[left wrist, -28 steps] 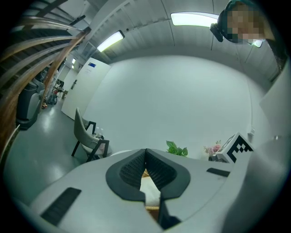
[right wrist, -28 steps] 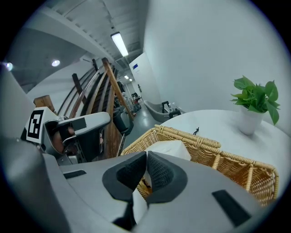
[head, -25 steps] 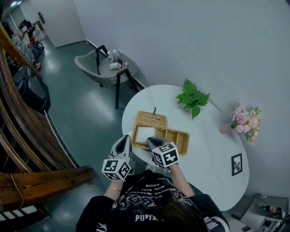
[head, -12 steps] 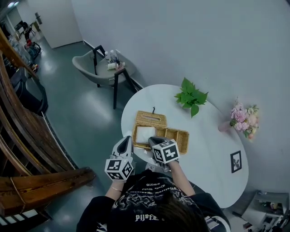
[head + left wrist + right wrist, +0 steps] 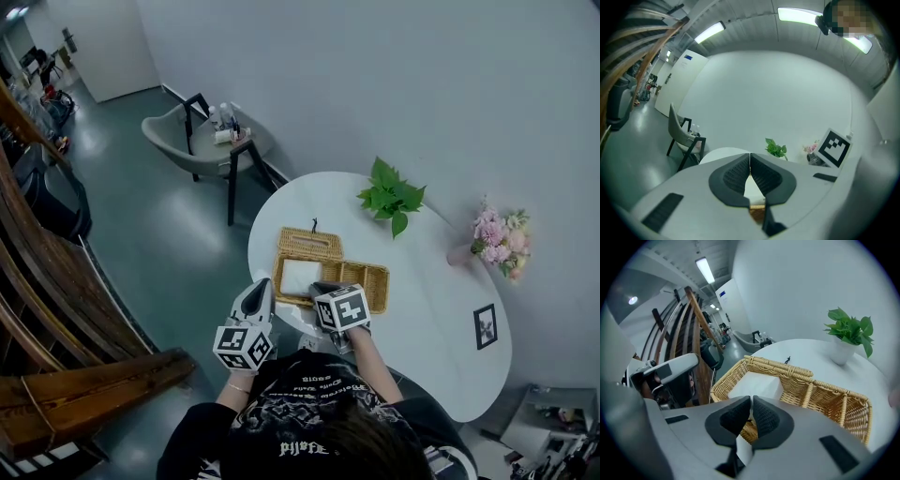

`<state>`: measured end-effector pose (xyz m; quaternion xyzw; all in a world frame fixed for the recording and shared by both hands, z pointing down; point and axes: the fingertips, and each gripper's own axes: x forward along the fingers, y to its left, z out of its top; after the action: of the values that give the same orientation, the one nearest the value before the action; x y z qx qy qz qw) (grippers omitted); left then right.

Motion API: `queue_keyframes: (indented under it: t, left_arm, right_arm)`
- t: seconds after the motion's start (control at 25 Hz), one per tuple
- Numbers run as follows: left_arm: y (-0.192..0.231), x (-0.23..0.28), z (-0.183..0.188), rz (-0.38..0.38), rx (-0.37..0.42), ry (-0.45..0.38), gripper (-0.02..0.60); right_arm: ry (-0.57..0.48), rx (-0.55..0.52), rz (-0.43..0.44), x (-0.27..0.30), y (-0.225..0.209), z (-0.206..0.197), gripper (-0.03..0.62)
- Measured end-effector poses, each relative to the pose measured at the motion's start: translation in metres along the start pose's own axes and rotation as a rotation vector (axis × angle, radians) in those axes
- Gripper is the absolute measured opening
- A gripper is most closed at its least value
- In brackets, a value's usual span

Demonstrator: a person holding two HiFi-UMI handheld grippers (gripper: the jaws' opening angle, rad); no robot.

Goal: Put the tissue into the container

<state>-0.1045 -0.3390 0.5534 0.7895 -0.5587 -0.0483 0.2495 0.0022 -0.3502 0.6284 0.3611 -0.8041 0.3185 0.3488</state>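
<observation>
Found wicker basket (image 5: 367, 289) near front-left edge of round white table (image 5: 422, 337); left compartment filled by white tissue pack (image 5: 301, 277), right compartments open from above. Noted wicker lid (image 5: 312, 243) lying flat just behind basket, closing off rear side. Saw bare tabletop right of basket, clear through to small picture frame (image 5: 485, 325). Logged potted plant (image 5: 392, 197) and pink flowers (image 5: 497, 246) at far rim, well apart from basket. Marked wooden stair rail (image 5: 103, 375) beyond open floor to left.
</observation>
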Motion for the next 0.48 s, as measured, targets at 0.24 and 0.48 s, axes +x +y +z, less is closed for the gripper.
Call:
queue_keyframes:
  t: [0.24, 0.48]
  left_arm:
    - [0.0038, -0.0006, -0.0053, 0.006, 0.029, 0.029, 0.025]
    - [0.0084, -0.0059, -0.0047, 0.012, 0.043, 0.034, 0.025]
  right_arm:
    - [0.024, -0.018, -0.056, 0.0007, -0.0021, -0.0047, 0.060]
    - [0.033, -0.012, -0.071, -0.0001, 0.0031, -0.0045, 0.159]
